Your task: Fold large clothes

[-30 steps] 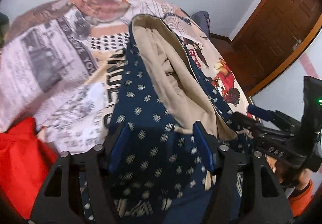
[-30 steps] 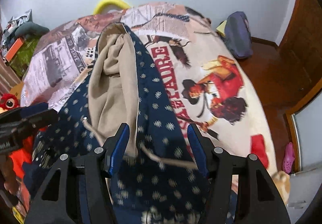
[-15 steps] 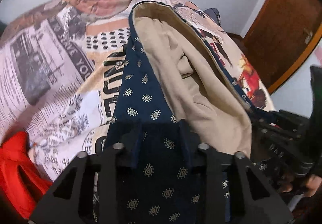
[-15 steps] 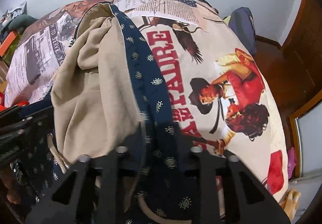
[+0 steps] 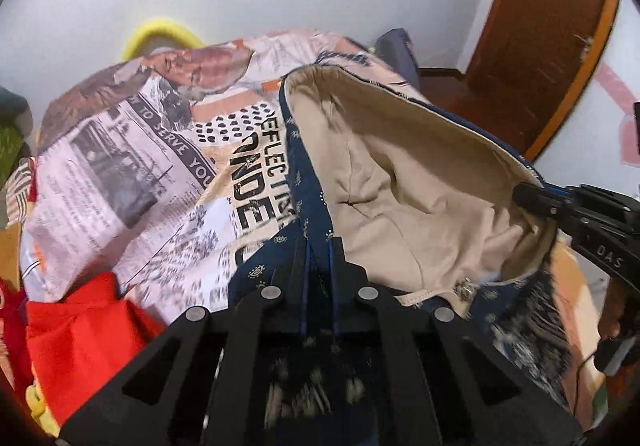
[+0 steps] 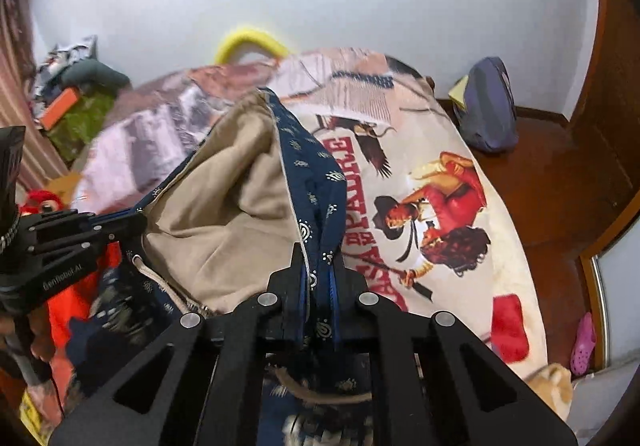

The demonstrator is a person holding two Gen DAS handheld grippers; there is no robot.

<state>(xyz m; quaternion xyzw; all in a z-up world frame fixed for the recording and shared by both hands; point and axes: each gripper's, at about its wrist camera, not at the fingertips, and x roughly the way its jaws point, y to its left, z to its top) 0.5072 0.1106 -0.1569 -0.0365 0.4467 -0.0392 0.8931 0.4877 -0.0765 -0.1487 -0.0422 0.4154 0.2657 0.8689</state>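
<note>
A navy patterned garment [image 5: 304,181] with a beige lining [image 5: 400,173] lies on the bed, its near edge lifted and spread open between my two grippers. My left gripper [image 5: 318,248] has its jaws closing, with the navy hem pinched between the pads. The right gripper [image 6: 320,252] is closing too, clamped on the navy edge [image 6: 320,173] beside the beige lining [image 6: 232,197]. Each gripper shows in the other's view, the right gripper [image 5: 534,201] at the right and the left gripper [image 6: 134,221] at the left. A drawstring [image 6: 320,394] hangs below.
A bedsheet printed with newspaper and cowboy pictures [image 5: 120,165] covers the bed. Red cloth [image 5: 80,326] lies at its near left corner. A blue bag [image 6: 488,105] sits on the floor by a wooden door [image 5: 552,25]. A pink shoe [image 6: 582,342] lies at the right.
Both grippers went from open over the garment to shut on its navy edge. They then rose, lifting the edge and spreading the beige-lined opening between them.
</note>
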